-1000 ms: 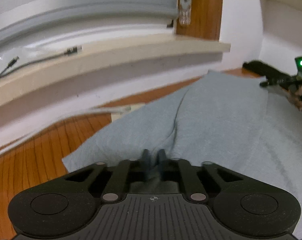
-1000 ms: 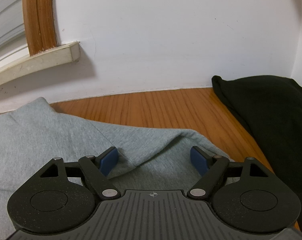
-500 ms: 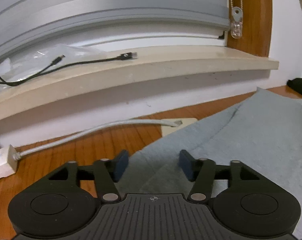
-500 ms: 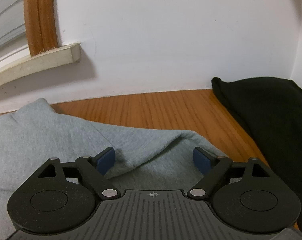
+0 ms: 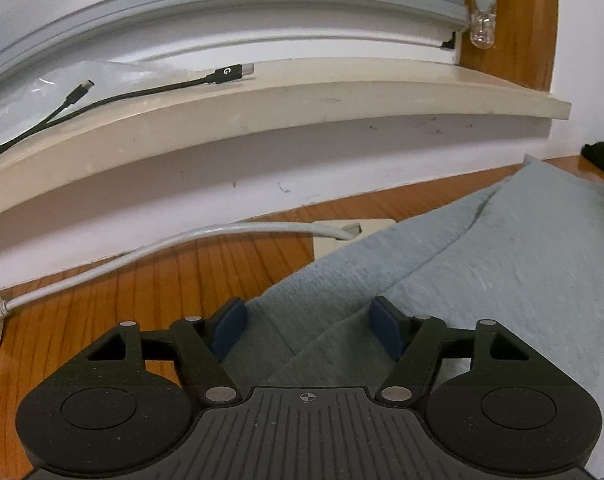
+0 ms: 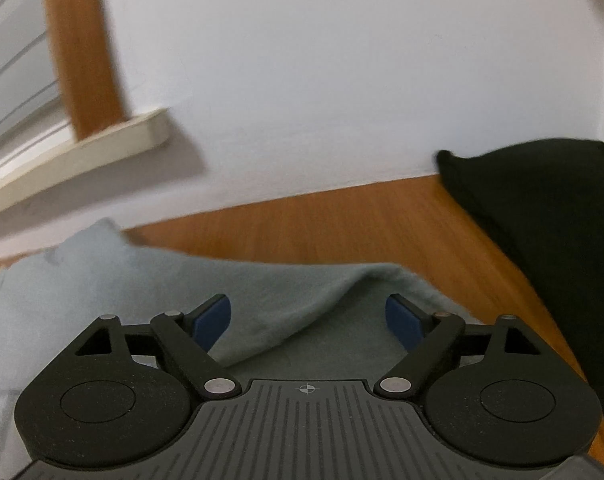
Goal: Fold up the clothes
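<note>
Left gripper (image 5: 309, 330): blue pads spread wide, nothing pinched, a folded corner of the grey garment (image 5: 482, 280) lying between them. Right gripper (image 6: 309, 322): pads likewise apart, a raised crease of the same grey cloth (image 6: 142, 280) between, ungripped. Garment spread flat on wooden tabletop (image 5: 206, 272). Beyond left: white cable (image 5: 174, 240), windowsill (image 5: 302, 108) with black USB cable (image 5: 150, 90). Beyond right: black garment (image 6: 542, 208) near the wall, apart from the grey.
</note>
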Available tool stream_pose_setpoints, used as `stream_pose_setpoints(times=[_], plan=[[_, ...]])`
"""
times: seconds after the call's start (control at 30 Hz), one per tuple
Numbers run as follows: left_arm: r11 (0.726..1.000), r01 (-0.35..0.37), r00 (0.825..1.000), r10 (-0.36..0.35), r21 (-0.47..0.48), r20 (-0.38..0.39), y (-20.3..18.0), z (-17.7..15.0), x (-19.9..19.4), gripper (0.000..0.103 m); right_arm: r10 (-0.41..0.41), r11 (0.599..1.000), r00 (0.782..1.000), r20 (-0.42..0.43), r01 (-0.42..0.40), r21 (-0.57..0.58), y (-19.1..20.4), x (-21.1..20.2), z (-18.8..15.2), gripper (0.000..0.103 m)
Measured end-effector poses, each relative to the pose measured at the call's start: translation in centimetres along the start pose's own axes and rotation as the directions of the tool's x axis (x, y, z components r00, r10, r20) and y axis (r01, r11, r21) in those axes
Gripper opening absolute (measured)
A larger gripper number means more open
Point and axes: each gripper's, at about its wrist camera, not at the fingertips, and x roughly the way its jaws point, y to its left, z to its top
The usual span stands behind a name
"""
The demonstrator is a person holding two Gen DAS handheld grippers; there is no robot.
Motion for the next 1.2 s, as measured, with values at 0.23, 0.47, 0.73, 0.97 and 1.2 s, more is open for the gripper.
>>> stream_pose_setpoints(times=[0.23, 0.47, 0.73, 0.97, 1.2], plan=[[1.000, 0.011, 1.000, -0.011, -0.014, 0.013, 1.0, 0.8, 1.3, 0.075, -0.071, 0.996, 0.997, -0.020, 0.069, -0.065, 1.1, 1.0, 0.3, 0.084], [0.996, -0.057, 0.998, 0.058, -0.068, 0.015, 0.9, 0.1, -1.5, 0.075, -0.103, 0.986, 0.994, 0.022, 0.105, -0.128, 2.3, -0.1, -0.2, 0.084], [0.995, -0.043, 0.998, 0.046, -0.090, 0.035, 1.7, -4.7, -10.6, 0.076, 0.068, 0.968, 0.995, 0.072, -0.049, -0.247, 10.4, -4.0, -3.7, 0.084], [0.986, 0.000, 1.000, 0.002, -0.169, 0.015, 0.7, -10.8, -15.9, 0.058, 0.360, 0.853, 0.932, -0.023, -0.339, -0.398, 24.1, -6.6, -6.6, 0.081], [0.974, 0.032, 0.999, -0.026, -0.223, 0.030, -0.3, -14.6, -19.7, 0.051, 0.577, 0.646, 0.784, -0.229, -0.609, -0.459, 36.2, -8.4, -10.2, 0.060]])
